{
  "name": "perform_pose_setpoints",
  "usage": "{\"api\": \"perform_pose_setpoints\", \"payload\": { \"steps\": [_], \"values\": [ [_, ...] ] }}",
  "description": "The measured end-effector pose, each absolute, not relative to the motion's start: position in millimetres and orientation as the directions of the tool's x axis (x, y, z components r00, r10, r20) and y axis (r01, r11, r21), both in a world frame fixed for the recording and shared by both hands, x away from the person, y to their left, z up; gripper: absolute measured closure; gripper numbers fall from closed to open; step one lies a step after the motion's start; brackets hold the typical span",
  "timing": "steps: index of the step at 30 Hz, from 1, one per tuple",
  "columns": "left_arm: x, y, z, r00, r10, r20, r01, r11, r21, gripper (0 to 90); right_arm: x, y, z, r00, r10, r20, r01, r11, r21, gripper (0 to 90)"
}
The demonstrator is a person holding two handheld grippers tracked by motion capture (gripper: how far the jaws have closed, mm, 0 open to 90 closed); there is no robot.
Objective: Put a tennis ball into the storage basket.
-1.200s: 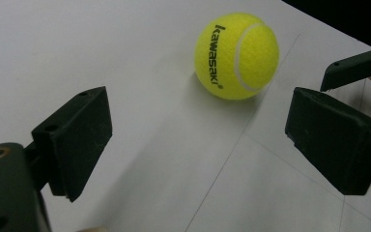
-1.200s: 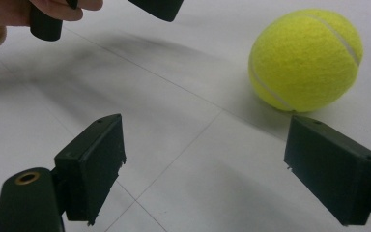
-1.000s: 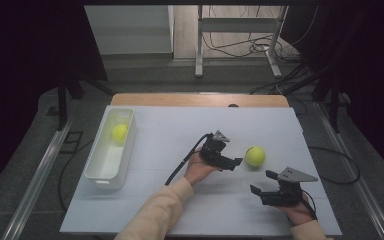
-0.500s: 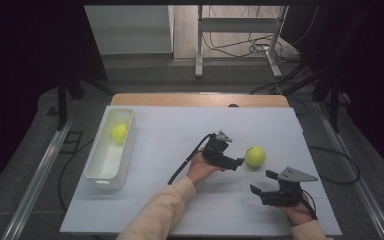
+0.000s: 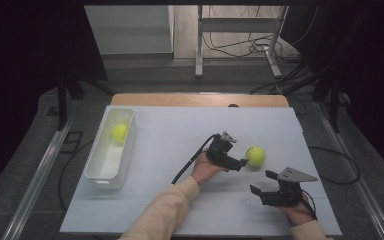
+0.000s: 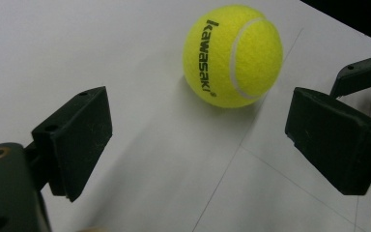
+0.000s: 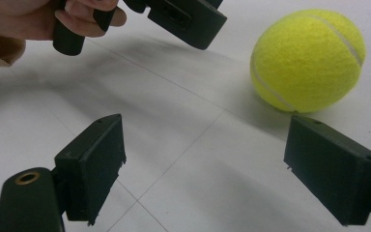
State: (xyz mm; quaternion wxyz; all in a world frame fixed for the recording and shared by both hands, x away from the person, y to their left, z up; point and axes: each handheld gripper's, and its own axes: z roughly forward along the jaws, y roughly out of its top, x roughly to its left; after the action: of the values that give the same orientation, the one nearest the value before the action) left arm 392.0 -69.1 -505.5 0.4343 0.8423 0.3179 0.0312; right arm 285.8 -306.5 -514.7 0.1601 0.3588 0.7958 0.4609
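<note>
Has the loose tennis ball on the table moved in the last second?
No. The tennis ball lies at the same spot on the white table, level with the bin as before, just beyond the left tongs.

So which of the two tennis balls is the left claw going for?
The tennis ball lying loose on the table, just ahead of the open left claw. The other ball sits in the white bin, far off.

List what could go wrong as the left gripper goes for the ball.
1. The ball lies loose on the smooth table, ahead of the open left gripper; a jaw nudge could roll it away.
2. The right gripper sits open close by, so the two could collide.
</note>
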Motion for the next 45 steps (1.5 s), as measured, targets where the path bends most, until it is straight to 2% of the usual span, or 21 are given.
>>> {"api": "perform_pose_setpoints", "payload": {
  "steps": [45],
  "values": [
    [402, -106, -517, 0.819, 0.528, -0.225, 0.494, -0.449, 0.745, 10.1, 285, -306, -515, -0.691, 0.72, 0.071, 0.428, 0.328, 0.842, 15.6]
  ]
}}
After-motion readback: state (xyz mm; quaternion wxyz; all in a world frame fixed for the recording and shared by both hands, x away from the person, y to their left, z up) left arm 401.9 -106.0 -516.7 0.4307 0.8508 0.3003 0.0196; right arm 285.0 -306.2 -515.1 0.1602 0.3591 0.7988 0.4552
